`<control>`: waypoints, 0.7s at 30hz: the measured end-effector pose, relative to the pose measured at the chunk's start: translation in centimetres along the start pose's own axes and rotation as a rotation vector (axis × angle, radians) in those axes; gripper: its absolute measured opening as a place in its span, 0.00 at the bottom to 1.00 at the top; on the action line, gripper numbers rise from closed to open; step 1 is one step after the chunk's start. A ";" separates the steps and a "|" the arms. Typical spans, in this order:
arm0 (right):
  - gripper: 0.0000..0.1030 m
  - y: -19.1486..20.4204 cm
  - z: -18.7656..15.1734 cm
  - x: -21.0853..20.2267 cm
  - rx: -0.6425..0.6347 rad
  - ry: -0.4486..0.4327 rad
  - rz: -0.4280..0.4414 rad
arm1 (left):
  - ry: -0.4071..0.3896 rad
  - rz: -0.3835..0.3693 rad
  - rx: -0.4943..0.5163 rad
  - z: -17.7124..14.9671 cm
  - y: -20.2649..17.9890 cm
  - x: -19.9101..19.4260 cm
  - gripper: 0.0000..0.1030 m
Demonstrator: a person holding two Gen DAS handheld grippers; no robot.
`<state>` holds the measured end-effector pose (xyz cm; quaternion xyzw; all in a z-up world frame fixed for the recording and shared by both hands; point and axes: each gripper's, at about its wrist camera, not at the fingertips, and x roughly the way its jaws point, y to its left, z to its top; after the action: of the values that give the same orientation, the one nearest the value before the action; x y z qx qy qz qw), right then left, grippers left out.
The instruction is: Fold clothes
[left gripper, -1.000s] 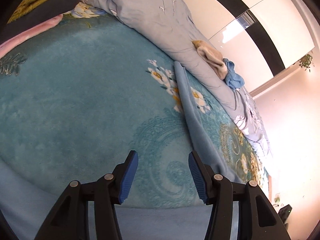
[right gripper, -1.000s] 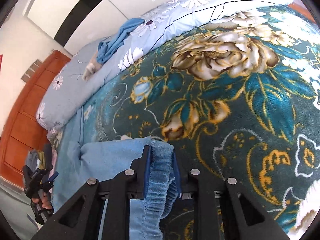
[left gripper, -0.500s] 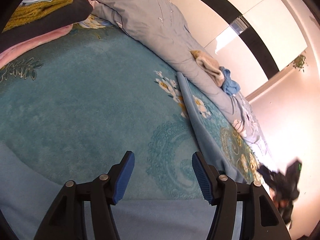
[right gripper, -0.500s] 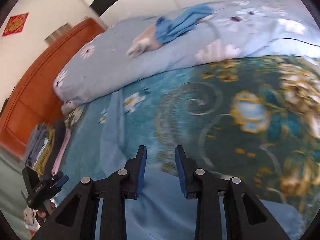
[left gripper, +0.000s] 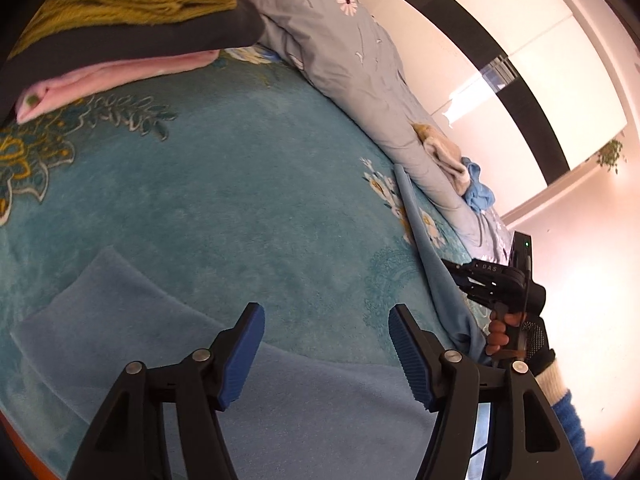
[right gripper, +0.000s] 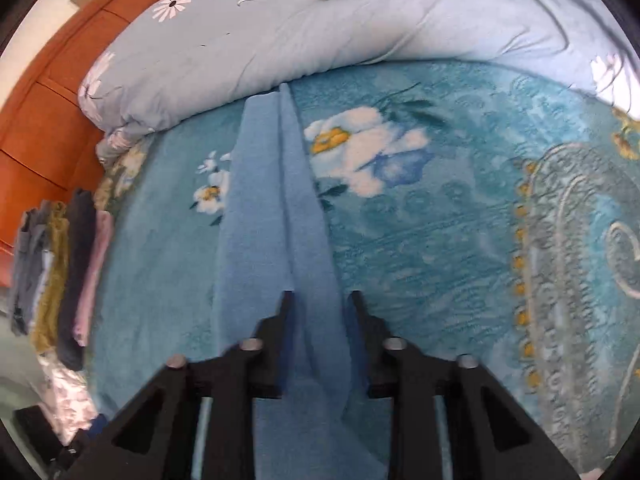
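Observation:
A light blue garment [left gripper: 280, 400] lies spread on the teal flowered blanket [left gripper: 240, 180]. My left gripper [left gripper: 326, 344] hovers just above its flat near part; its jaws are opening and nothing is between them. In the left wrist view one edge of the garment rises as a ridge to my right gripper [left gripper: 460, 276], held by a hand [left gripper: 504, 336] at the right. In the right wrist view that ridge of garment [right gripper: 304, 208] runs taut away from me and fills the gap of my right gripper [right gripper: 319, 312], which is shut on it.
A stack of folded clothes [left gripper: 120, 20] sits at the blanket's far left, also seen as the stack [right gripper: 60, 272] by the orange headboard [right gripper: 40, 120]. A rolled grey-blue duvet [right gripper: 280, 32] borders the far side, with beige cloth [left gripper: 444, 156] and blue cloth [left gripper: 480, 196] on it.
My right gripper let go of the garment's gathered edge, swung left across the bed and closed on a raised fold. My left gripper moved toward the folded stack and its jaws widened.

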<state>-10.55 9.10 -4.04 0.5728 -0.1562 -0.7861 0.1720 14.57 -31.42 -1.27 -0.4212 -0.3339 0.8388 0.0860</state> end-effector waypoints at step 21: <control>0.33 -1.3 -2.9 -4.3 -0.020 0.044 -0.038 | 0.012 -0.064 -0.016 -0.8 2.0 -1.9 0.68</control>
<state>-6.66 12.06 -1.86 0.5911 -0.1337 -0.7779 0.1660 16.65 -33.33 -1.66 -0.4160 -0.3533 0.8305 0.1114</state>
